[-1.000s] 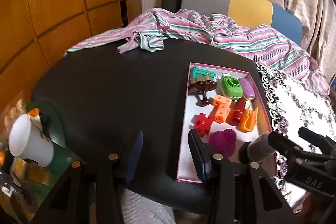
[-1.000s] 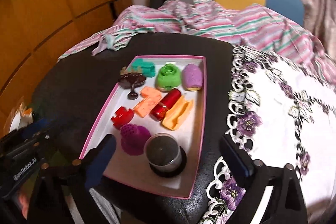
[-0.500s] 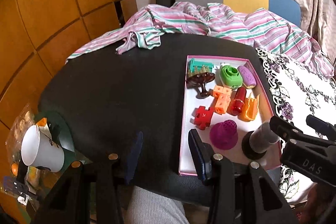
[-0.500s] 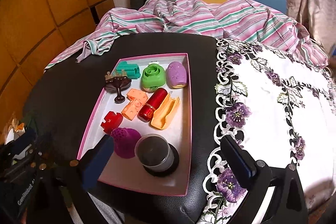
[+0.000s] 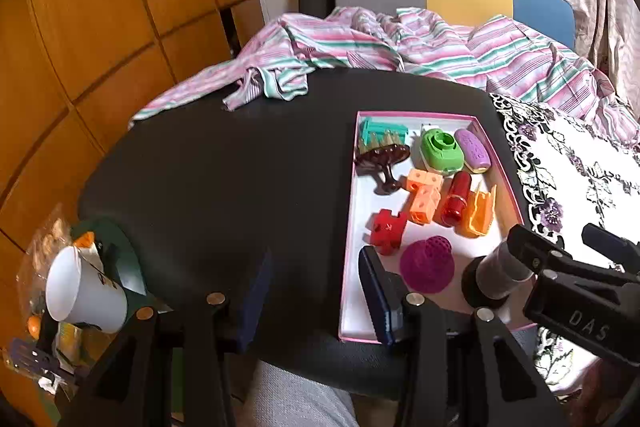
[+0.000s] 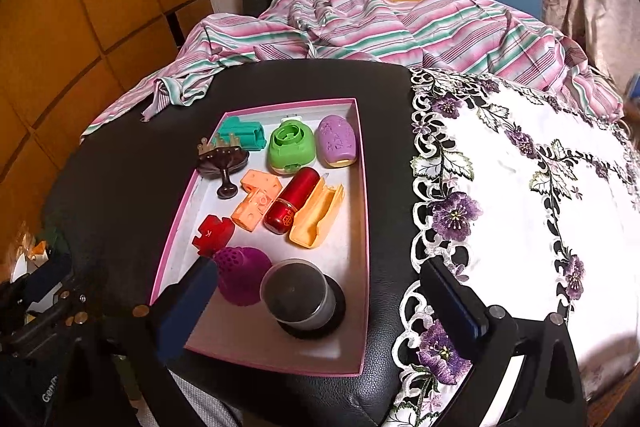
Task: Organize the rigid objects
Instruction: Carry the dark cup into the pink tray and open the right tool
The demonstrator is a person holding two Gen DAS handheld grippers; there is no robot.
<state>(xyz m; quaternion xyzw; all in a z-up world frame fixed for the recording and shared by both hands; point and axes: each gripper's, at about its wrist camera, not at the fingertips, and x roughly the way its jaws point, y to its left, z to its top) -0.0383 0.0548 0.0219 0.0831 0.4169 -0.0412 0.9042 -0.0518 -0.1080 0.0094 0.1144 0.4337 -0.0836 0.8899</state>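
Left wrist view: the left gripper [image 5: 316,279] hangs released over the bare black table [image 5: 224,179], grasping nothing. The pink tray [image 5: 347,247] already holds all the toys in sight, among them a red block [image 5: 386,230] and a purple dome [image 5: 427,269]. Sorting looks nearly or fully done.

Right wrist view: the right gripper [image 6: 320,301] stands wide apart, empty, above the tray's near end, where a grey cup [image 6: 300,293] stands beside the dome. No loose toy shows on the floral cloth [image 6: 520,187].

The black bench [image 6: 120,171] carries a pink-rimmed tray [image 6: 362,187] (toys inside), a lace cloth [image 6: 520,211] and striped fabric [image 6: 360,27].
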